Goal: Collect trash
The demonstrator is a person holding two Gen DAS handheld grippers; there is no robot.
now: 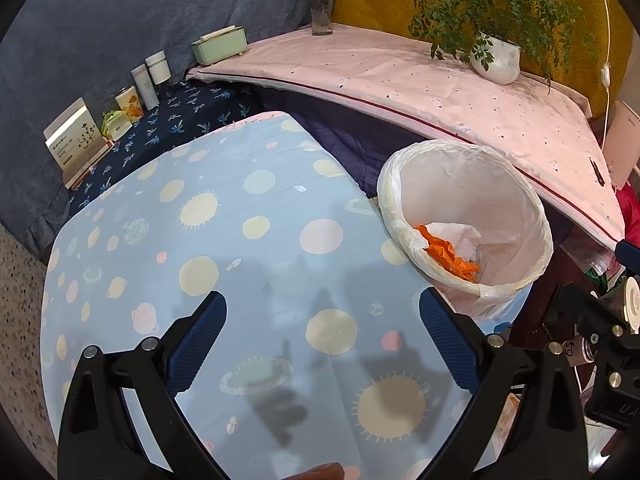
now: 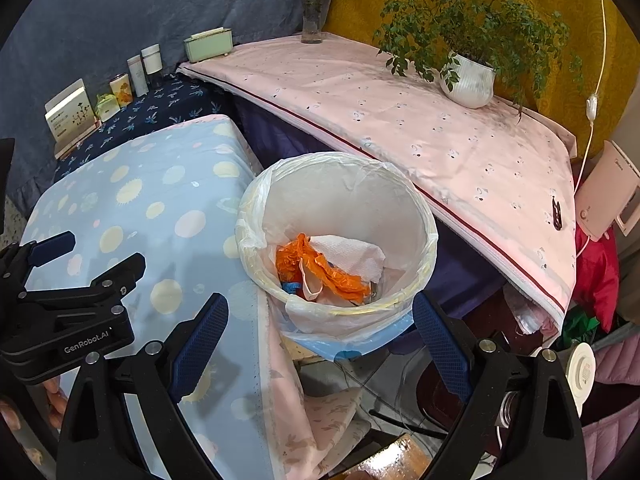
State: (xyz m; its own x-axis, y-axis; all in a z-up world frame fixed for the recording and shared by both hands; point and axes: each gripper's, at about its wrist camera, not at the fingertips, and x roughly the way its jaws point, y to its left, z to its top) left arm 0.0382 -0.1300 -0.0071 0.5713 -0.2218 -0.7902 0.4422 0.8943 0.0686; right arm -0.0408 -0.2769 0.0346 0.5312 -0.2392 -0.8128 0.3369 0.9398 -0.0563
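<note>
We hold the left gripper [image 1: 322, 312] over the blue cloth-covered surface [image 1: 240, 240] with its padded jaws spread wide and nothing between them. Ahead of it and to its right stands the trash bin [image 1: 516, 200], lined with a thin plastic bag and set just beside the edge of that surface. Our right gripper [image 2: 320, 314] hovers directly before the bin's near rim, its jaws likewise spread apart and empty, one on either side of the bin as seen from its own camera. Inside the bin lie the collected pieces: a crumpled orange wrapper [image 2: 320, 264] toward the near left, a white paper towel [image 2: 352, 256] touching it just beyond, and some smaller scraps under them that we cannot make out. From the right wrist view the left gripper shows to the left, low over the blue cloth. Farther ahead of both grippers, a pink-covered surface [image 2: 400, 112] carries a potted plant [image 2: 472, 80] and a glass vase [image 2: 312, 20] of flowers.
</note>
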